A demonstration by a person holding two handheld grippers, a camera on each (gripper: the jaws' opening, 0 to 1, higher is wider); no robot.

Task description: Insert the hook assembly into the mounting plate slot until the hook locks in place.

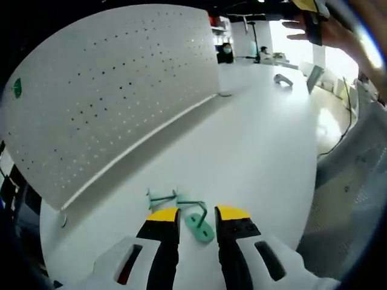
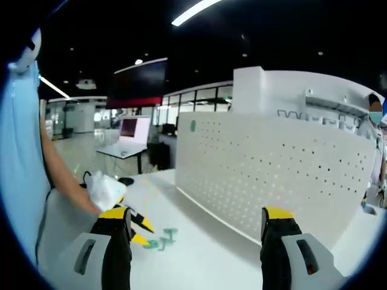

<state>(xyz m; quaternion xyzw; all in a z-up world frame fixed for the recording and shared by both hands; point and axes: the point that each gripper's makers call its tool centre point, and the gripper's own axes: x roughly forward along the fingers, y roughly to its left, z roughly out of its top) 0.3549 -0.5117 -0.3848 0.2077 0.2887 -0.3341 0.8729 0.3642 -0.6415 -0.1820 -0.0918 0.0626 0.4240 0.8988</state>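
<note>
A green hook assembly (image 1: 199, 226) lies flat on the white table (image 1: 266, 151), its wire arms pointing toward the pegboard. My left gripper (image 1: 198, 213) hangs just over it, open, one yellow-tipped jaw on each side of the hook's base and neither pressing it. The white perforated mounting plate (image 1: 115, 96) stands upright along the table's left side. In the right gripper view, my right gripper (image 2: 195, 219) is open wide in the air with nothing in it. Past it are the plate (image 2: 272, 175), the hook assembly (image 2: 162, 241) and the left gripper (image 2: 140, 231) held by a gloved hand (image 2: 106, 190).
A raised hand (image 1: 320, 27) shows at the top right of the left gripper view. A small grey object (image 1: 283, 79) lies far down the table. The table's right edge (image 1: 317, 151) drops off to a grey floor. Desks and a laptop (image 2: 134, 136) stand in the background.
</note>
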